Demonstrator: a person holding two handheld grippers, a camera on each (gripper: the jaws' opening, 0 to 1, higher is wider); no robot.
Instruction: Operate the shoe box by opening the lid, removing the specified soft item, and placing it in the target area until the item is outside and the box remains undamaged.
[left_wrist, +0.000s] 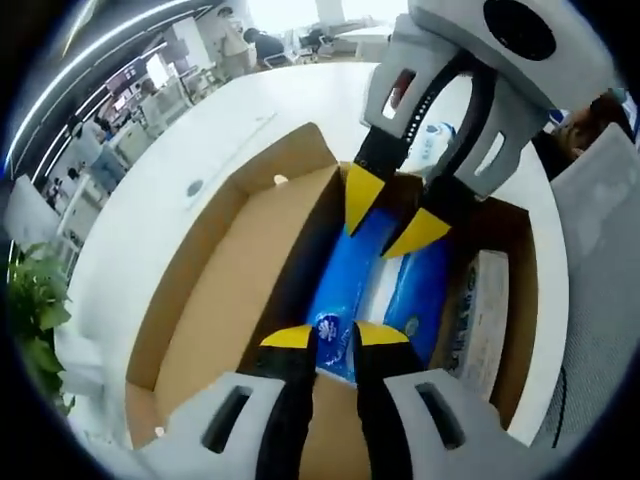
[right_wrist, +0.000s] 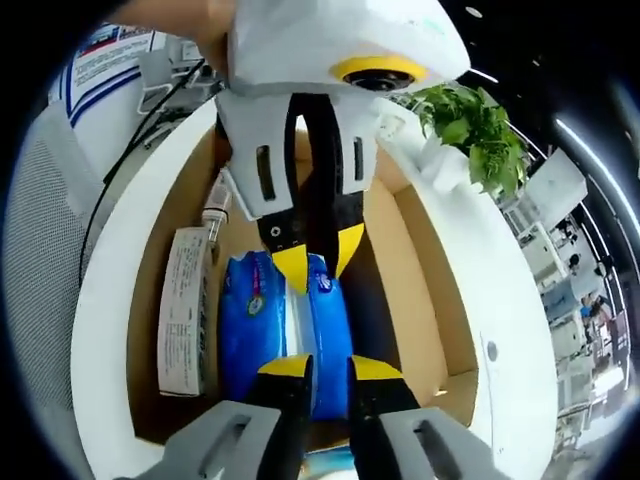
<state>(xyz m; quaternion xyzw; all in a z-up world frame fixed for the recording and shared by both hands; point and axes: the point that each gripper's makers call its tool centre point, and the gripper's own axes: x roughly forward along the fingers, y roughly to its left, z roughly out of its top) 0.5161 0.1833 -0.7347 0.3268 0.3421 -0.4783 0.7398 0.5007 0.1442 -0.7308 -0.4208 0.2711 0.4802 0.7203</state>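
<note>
The table (left_wrist: 200, 150) is white and round-edged, and on it sits the open box (left_wrist: 230, 290), brown cardboard with its lid already folded back. Inside, against the far wall from the lid, lies a white carton (right_wrist: 185, 310). Between that carton and the bare cardboard floor lies the blue pack (right_wrist: 280, 330), the soft item we take to be the one wanted; it is still inside the box.

We think the main risk is a one-sided lift. If we raise one end before the other has a firm hold, the soft pack could sag, slip free and drop back, or drag against the carton. A jaw tip pushed too deep could also scrape or dent the cardboard, which the task forbids.

Both of our grippers reach down into the box from opposite ends of the pack. The left gripper (left_wrist: 335, 335) has its yellow-tipped jaws narrowly parted around one end of the pack, apparently pinching it. The right gripper (right_wrist: 318, 365) stands likewise at the other end, jaws slightly apart with blue wrap between them; we cannot tell how firmly either bites.
</note>
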